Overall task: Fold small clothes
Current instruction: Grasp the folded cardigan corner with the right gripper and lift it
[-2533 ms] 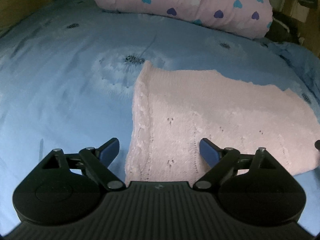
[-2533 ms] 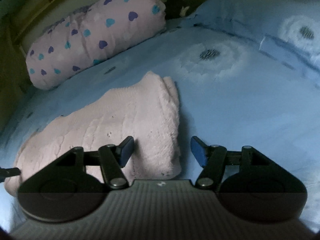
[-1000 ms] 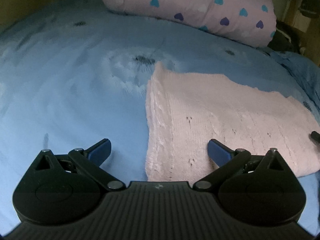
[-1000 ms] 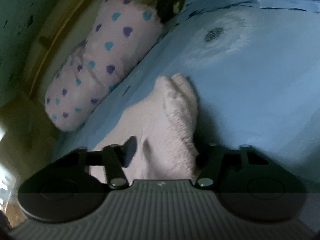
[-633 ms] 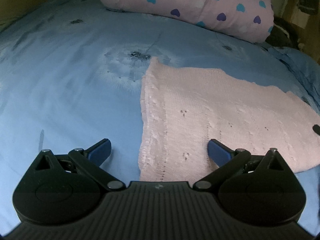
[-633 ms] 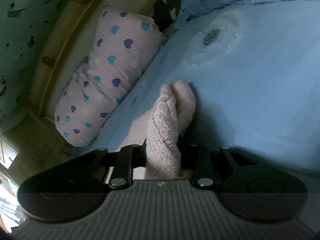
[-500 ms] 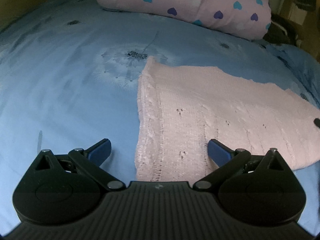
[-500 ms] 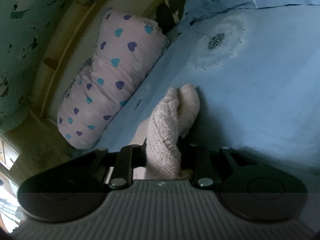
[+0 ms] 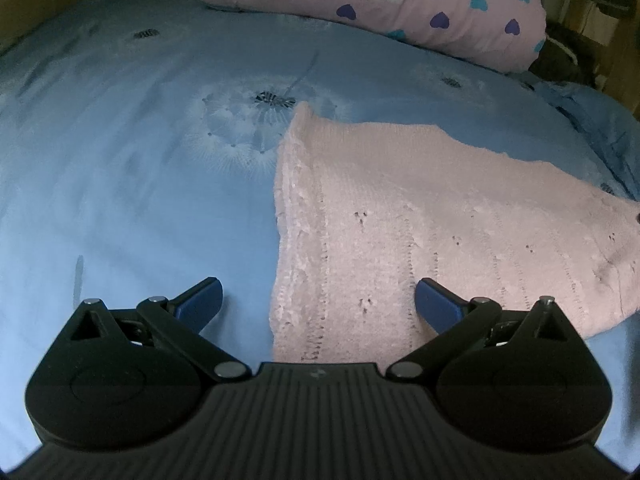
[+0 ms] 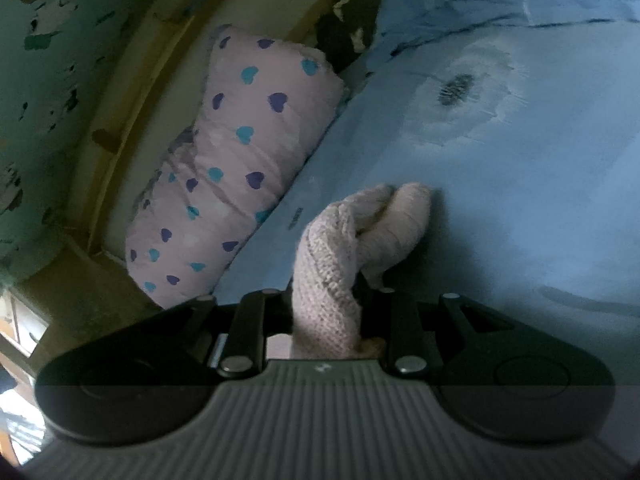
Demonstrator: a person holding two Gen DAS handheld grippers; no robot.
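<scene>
While tilted, right tongs (image 10: 326, 312) pinch knit garment (image 10: 332, 264)

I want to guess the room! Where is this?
Most likely a bedroom. A blue sheet covers what looks like a bed, a heart-print pillow lies at its far end, and a pink knit lies on the sheet.

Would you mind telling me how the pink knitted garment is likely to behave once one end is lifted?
Probably floppy: the pink knitted garment bunches and folds over where the right tongs pinch it. Likely light, as its far side lies thin on the blue bedsheet. The open knit may stretch.
</scene>
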